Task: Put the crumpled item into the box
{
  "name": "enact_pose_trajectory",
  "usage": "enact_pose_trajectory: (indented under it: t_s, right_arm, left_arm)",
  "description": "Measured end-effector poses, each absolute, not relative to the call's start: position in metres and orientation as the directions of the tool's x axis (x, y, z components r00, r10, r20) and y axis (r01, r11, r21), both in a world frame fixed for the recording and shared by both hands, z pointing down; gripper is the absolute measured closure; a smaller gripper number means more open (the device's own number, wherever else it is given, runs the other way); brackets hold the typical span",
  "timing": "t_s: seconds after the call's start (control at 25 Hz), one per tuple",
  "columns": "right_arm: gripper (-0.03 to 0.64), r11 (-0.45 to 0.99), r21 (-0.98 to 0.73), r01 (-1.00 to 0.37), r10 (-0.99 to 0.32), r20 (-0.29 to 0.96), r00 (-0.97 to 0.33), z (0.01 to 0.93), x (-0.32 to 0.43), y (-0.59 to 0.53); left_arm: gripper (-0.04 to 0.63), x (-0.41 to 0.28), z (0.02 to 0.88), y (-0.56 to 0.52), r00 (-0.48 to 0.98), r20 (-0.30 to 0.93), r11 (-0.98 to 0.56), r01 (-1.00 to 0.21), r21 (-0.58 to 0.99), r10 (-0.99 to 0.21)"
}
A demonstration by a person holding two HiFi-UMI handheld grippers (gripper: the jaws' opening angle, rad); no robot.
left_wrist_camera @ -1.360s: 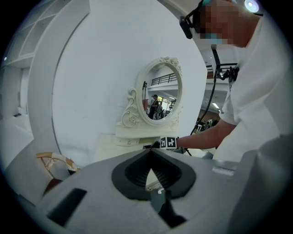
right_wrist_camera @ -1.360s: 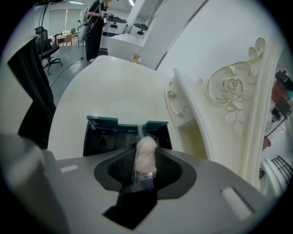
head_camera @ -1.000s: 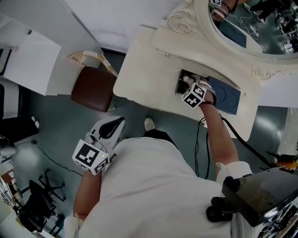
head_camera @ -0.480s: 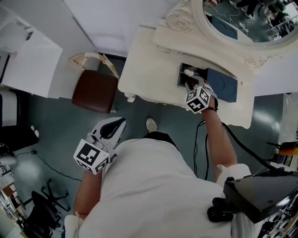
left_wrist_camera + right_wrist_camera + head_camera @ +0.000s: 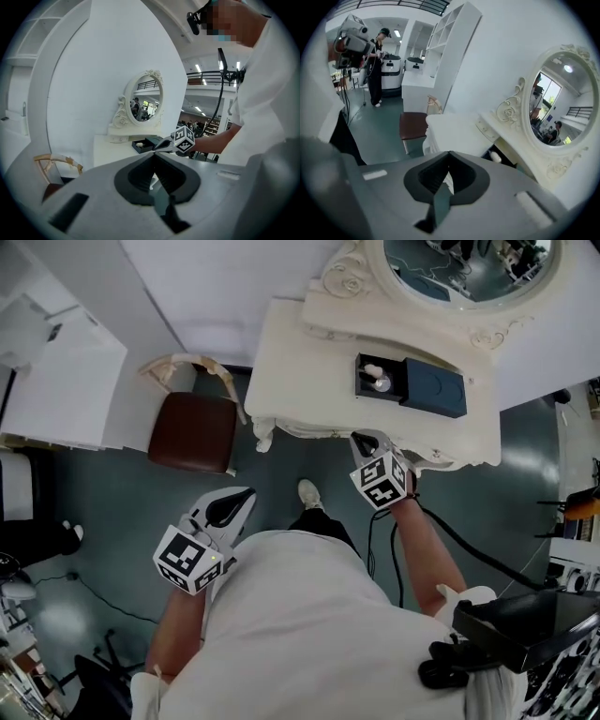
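Crumpled item (image 5: 379, 381) in box (image 5: 433, 390), beyond right fingers (image 5: 364, 442)

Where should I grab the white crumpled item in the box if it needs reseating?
Probably pinch the crumpled item at its top, coming straight down from above: the box walls close it in on every side.

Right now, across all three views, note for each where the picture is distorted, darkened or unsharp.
Head view: sharp, evenly lit, the mirror catching reflections. Left gripper view: fisheye circle, black corners, the white wall bowing into an arc. Right gripper view: same fisheye; the shelves lean and curve.
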State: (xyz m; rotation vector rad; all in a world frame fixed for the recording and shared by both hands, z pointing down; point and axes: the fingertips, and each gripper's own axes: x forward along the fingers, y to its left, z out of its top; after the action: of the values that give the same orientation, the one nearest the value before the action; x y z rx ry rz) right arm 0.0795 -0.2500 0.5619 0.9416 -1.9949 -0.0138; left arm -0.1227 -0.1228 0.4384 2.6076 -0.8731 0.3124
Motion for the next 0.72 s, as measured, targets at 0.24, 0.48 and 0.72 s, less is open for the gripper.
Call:
enact_pose_trajectory:
  t_s: [0.24, 0.48, 0.72]
  right_arm:
    - [0.615, 0.688, 0.223, -0.691, -0.61, 0.693, -0.385, 0.552, 0.037, -0.16]
    - [0.616, 0.672, 0.138, -0.727, -0.614, 0.653, -0.444, 0.54, 0.006, -0.087]
    - [0.617, 0.669, 0.092, -0.738, -0.615, 0.626, -0.479, 0.527, -0.01, -0.037]
  left_arm:
    - [0.595, -0.138, 0.444, -0.076, 0.823, 0.321, -0.781, -0.556, 0.283, -0.469]
    - [0.595, -0.143, 0.449, -0.036, 0.856, 0.312, -0.818, -0.499, 0.288, -0.412]
    - [0.595, -0.139, 0.447, -0.005, 0.874, 0.305, -0.843, -0.462, 0.278, -0.378]
